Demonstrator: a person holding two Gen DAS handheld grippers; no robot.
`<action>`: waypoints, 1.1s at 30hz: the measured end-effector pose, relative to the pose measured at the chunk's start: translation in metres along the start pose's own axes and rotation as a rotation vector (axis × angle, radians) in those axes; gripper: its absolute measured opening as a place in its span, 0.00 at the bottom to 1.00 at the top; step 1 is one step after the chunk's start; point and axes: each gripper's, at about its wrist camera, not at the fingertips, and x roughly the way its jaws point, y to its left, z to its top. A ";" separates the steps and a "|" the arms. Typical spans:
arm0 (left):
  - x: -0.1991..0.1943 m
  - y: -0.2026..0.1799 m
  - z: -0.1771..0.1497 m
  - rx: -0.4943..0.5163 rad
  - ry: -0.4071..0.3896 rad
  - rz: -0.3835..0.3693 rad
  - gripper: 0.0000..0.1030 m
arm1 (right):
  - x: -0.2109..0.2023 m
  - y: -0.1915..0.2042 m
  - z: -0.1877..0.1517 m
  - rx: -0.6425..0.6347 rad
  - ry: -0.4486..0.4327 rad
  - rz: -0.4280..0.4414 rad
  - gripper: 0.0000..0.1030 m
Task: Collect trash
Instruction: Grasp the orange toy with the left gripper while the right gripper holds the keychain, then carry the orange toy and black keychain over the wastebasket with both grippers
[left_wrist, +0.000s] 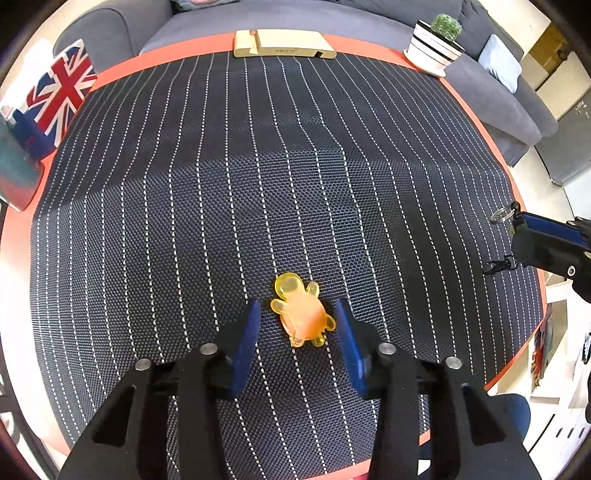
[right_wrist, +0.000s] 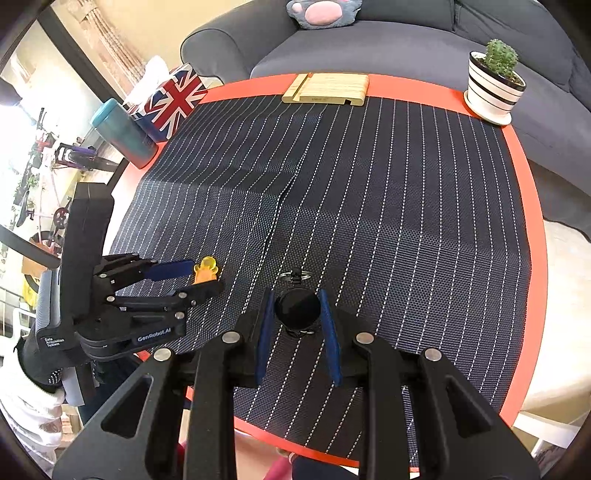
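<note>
the orange turtle toy (left_wrist: 301, 312) lies flat on the dark striped mat (left_wrist: 258, 166), its long axis running near to far with the yellow head at the far end, tipped a little left. it is translucent, with a paler orange shell. the left gripper (left_wrist: 298, 314) is spread wide, a blue pad on either side of the toy and not touching it. right of it, the right gripper (right_wrist: 297, 308) has its pads against the sides of a round black key reel (right_wrist: 297, 308) whose ring points far.

Two low wrist views, shared mat (left_wrist: 295, 166)
</note>
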 end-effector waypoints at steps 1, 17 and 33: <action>0.000 0.000 0.001 0.001 -0.002 -0.003 0.33 | 0.000 0.000 0.000 0.000 -0.001 0.002 0.24; -0.023 0.010 -0.014 0.098 -0.086 0.019 0.32 | -0.007 0.025 -0.006 -0.057 -0.020 0.010 0.24; -0.107 0.012 -0.083 0.246 -0.251 -0.004 0.32 | -0.055 0.090 -0.063 -0.229 -0.115 0.032 0.24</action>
